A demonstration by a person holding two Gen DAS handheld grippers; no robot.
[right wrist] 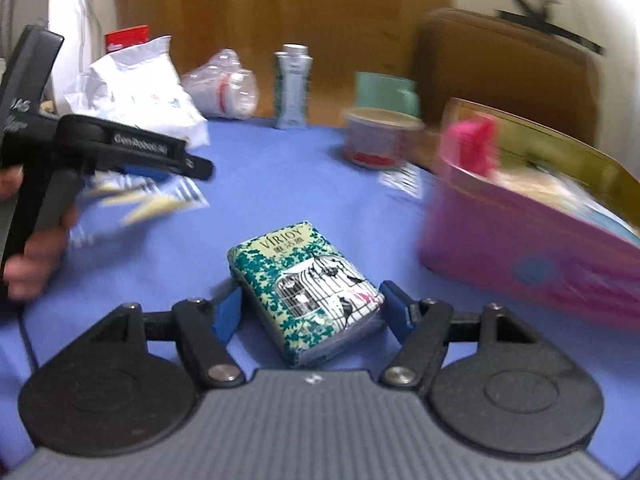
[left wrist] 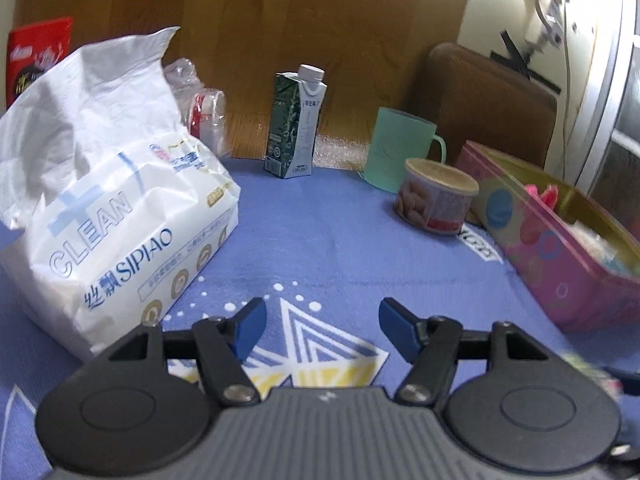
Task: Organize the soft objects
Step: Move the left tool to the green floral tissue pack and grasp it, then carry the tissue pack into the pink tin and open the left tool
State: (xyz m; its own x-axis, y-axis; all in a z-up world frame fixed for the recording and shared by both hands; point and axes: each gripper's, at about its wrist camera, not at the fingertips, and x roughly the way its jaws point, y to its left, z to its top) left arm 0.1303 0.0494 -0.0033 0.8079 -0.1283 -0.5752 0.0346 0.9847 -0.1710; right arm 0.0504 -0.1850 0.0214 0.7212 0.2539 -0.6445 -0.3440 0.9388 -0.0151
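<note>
In the right wrist view a small pocket tissue pack (right wrist: pixel 304 292), green and white with a birdcage print, sits slantwise between my right gripper's (right wrist: pixel 310 310) blue pads; both pads touch its sides and it stays sharp while the background blurs. My left gripper (left wrist: pixel 322 320) is open over the blue cloth with nothing between its fingers. From the right wrist view the left gripper (right wrist: pixel 180 168) shows side-on at the left, held by a hand (right wrist: pixel 36 252). A large white tissue pack (left wrist: pixel 120 220) lies just left of the left gripper. An open pink box (left wrist: pixel 560 248) holding soft things stands at the right.
At the back of the blue tablecloth (left wrist: pixel 320 240) stand a milk carton (left wrist: pixel 296 128), a green mug (left wrist: pixel 400 152), a round can (left wrist: pixel 436 200) and a clear plastic jar (left wrist: pixel 208 116). Behind the table are a brown chair back (left wrist: pixel 480 100) and a wooden panel.
</note>
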